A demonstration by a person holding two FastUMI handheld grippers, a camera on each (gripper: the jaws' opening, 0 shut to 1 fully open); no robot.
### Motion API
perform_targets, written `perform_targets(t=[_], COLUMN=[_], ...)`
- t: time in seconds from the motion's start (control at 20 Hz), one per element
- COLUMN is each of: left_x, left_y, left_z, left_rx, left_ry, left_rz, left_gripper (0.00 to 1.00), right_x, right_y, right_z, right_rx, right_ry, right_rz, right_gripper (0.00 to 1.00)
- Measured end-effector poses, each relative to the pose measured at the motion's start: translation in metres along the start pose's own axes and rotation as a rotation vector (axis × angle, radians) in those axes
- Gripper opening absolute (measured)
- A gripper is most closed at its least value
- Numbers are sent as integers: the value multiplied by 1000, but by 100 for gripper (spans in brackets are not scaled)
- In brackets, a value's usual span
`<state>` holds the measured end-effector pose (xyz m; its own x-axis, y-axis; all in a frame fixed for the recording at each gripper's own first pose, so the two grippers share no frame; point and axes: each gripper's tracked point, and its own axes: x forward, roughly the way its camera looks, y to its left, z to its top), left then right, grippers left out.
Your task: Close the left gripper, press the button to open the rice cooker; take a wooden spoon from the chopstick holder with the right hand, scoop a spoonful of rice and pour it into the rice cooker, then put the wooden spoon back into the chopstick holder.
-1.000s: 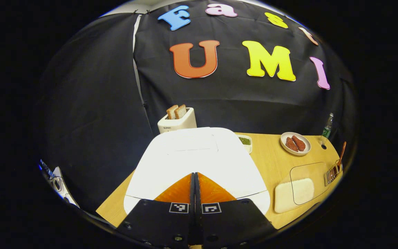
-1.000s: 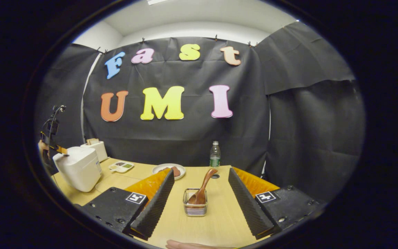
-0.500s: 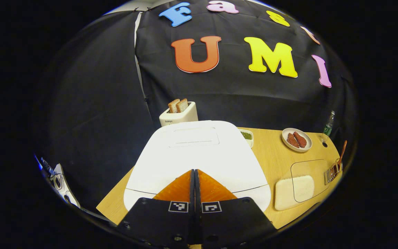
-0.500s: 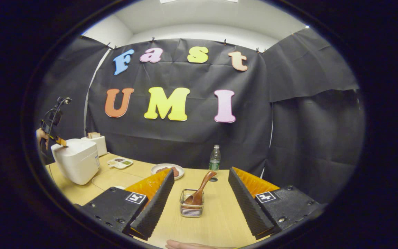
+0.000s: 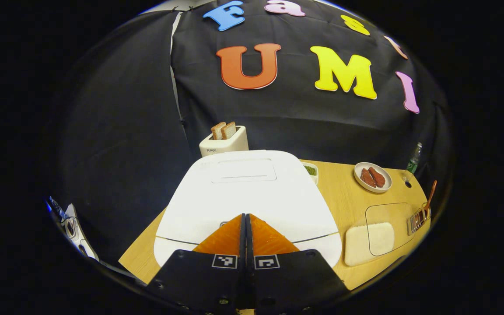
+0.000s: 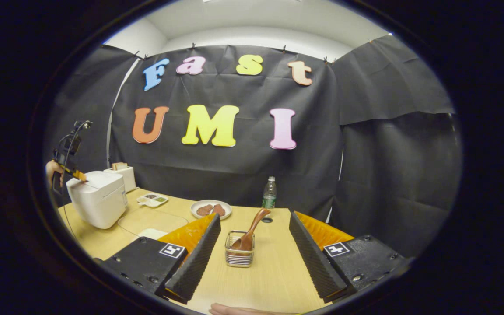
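The white rice cooker (image 5: 243, 192) sits right in front of my left gripper (image 5: 246, 216), lid down. That gripper is shut, its fingertips resting at the lid's front edge. In the right gripper view the cooker (image 6: 98, 199) stands at the far left, with the left gripper (image 6: 77, 176) and a hand at its top. My right gripper (image 6: 252, 227) is open, with the wire chopstick holder (image 6: 239, 255) on the table between and beyond its fingers. A wooden spoon (image 6: 251, 229) leans in the holder, handle up to the right. The holder (image 5: 417, 218) and spoon (image 5: 429, 199) also appear far right in the left gripper view.
On the wooden table (image 6: 269, 280) are a white toaster (image 5: 224, 142) with bread, a small dish of green stuff (image 5: 310, 170), a plate of reddish food (image 5: 372, 177), a bottle (image 6: 269, 193) and a clear-lidded container of rice (image 5: 372, 238).
The left gripper has stayed shut and dipped a little over the cooker lid. The right gripper has shifted, so the holder sits slightly farther and more to the left.
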<state>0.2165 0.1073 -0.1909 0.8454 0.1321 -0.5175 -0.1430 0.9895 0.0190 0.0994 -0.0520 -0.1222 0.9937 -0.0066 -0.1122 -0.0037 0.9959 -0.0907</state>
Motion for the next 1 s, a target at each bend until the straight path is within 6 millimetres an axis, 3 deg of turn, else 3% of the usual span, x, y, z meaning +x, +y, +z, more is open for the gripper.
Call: perform_targets(t=[0.15,0.25,0.3,0.4,0.45,0.5,0.55,0.6,0.7,0.75,1.0], left_x=[-8,-15,-21,-39,-51,-63,-76,-89,-106,-126,-179], left_y=[4,10,12,20,20,15,13,11,9,4,8], left_z=[15,32,43,60,58,57,55,52,47,43,22], left_rx=[-20,-48,-57,-70,-75,-82,-81,-73,-26,-1,36], left_ry=[-30,-83,-124,-185,-185,-187,-198,-210,-245,-266,-355], left_rz=[2,0,-1,3,-4,-18,-30,-36,-36,-48,-27], left_gripper=[0,1,1,2,0,15,49,54,81,97,97], right_x=[-3,-6,-7,-11,-13,-14,-17,-18,-20,-20,-6], right_y=[-4,-7,-9,-11,-13,-14,-15,-16,-14,-15,-13], right_z=[-2,-4,-5,-7,-7,-7,-6,-5,-5,-6,-17], right_rx=[-9,-7,-5,-6,-8,-10,-9,-6,-2,2,60], right_ry=[8,19,23,29,30,29,28,25,23,23,39], right_rz=[-5,-12,-13,-15,-17,-20,-24,-25,-27,-27,-19], right_gripper=[96,100,96,100,99,96,96,96,99,99,99])
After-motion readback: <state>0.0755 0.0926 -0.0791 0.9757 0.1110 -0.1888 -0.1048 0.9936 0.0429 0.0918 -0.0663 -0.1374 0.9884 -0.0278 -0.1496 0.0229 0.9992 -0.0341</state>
